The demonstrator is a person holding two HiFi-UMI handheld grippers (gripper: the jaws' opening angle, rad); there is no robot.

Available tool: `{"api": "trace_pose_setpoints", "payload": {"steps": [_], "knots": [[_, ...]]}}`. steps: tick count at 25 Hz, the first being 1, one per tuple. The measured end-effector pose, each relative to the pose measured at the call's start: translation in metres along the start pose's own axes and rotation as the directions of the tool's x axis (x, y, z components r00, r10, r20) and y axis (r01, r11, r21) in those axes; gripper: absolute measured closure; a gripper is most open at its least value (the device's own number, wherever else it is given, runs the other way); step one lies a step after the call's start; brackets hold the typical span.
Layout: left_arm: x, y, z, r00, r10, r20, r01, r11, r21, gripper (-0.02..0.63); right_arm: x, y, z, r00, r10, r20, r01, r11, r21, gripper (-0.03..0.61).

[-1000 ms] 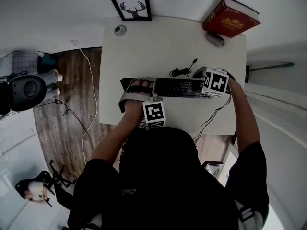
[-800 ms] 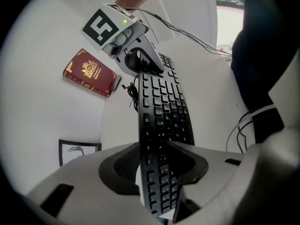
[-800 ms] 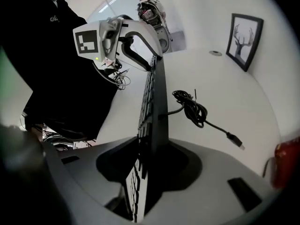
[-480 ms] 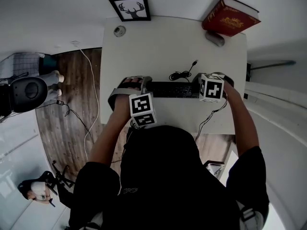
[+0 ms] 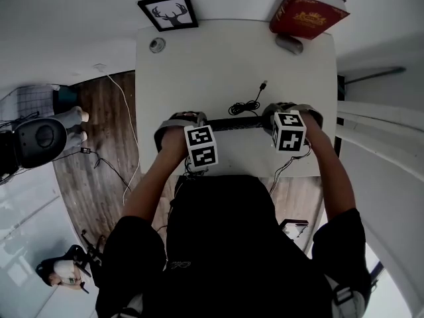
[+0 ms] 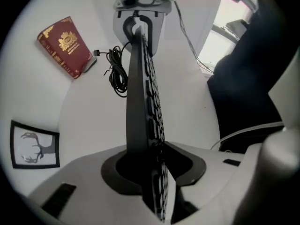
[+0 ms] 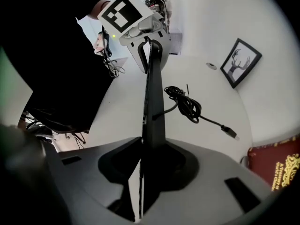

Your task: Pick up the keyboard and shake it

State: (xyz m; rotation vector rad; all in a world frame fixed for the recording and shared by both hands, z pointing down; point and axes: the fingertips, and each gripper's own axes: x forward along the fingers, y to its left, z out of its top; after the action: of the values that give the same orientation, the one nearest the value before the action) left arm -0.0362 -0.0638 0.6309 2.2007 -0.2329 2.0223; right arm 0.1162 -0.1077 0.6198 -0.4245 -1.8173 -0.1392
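Grips the left end of the keyboard with the left gripper — jaws pressed on both faces of the slab and aimed down at the table, likely to carry that end without slipping once the shaking starts. Holds the keyboard itself on edge, thin as a bar from above, over the near half of the table and seemingly lifted clear of it; tilted this way, perhaps, to let whatever sits among the keys fall out. Leaves the coiled cable on the table just behind the keyboard's middle, plug end loose toward the far edge — slack enough, by the look of it, not to tug. Clamps the right end in the right gripper, jaws shut on it likewise, mirroring the left for a balanced two-ended hold. Stays well apart from the framed picture at the far left corner and the red book at the far right corner. Compared with a second ago: then flatter, keys facing up and plainly visible; now turned onto its edge, with both pairs of jaws having just been closing on the keyboard between them.
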Motion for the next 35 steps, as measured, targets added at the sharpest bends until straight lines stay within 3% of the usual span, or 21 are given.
{"api": "trace_pose_setpoints", "payload": {"steps": [6,10,12,16,20,23,28,35], "knots": [[-0.003,-0.007,0.001,0.995,0.098,0.026,-0.097,0.995,-0.015,0.536,0.001,0.009,-0.001,0.990,-0.125,-0.059,0.125,0.992,0.005,0.477],[-0.024,0.006,-0.007,0.962,0.270,0.029,-0.271,0.963,0.010,0.545,-0.012,0.008,0.009,0.948,-0.307,-0.086,0.311,0.950,0.040,0.485],[-0.046,0.018,-0.007,0.926,0.376,0.038,-0.377,0.925,0.049,0.545,-0.031,0.002,0.015,0.894,-0.433,-0.114,0.439,0.898,0.037,0.485],[-0.107,0.056,-0.006,0.828,0.556,0.069,-0.560,0.823,0.099,0.545,-0.095,-0.017,0.033,0.730,-0.656,-0.193,0.669,0.743,0.006,0.485],[-0.177,0.083,-0.010,0.703,0.705,0.091,-0.711,0.692,0.123,0.544,-0.166,-0.021,0.063,0.555,-0.791,-0.259,0.813,0.581,-0.031,0.485],[-0.211,0.085,-0.016,0.626,0.772,0.110,-0.779,0.613,0.135,0.545,-0.200,-0.015,0.084,0.449,-0.843,-0.295,0.868,0.490,-0.079,0.485],[-0.234,0.078,-0.023,0.565,0.809,0.161,-0.825,0.546,0.148,0.543,-0.227,0.008,0.111,0.348,-0.866,-0.360,0.894,0.422,-0.151,0.485],[-0.246,0.074,0.018,0.534,0.801,0.271,-0.845,0.508,0.163,0.543,-0.258,0.058,0.109,0.253,-0.858,-0.448,0.918,0.358,-0.167,0.485]]}}
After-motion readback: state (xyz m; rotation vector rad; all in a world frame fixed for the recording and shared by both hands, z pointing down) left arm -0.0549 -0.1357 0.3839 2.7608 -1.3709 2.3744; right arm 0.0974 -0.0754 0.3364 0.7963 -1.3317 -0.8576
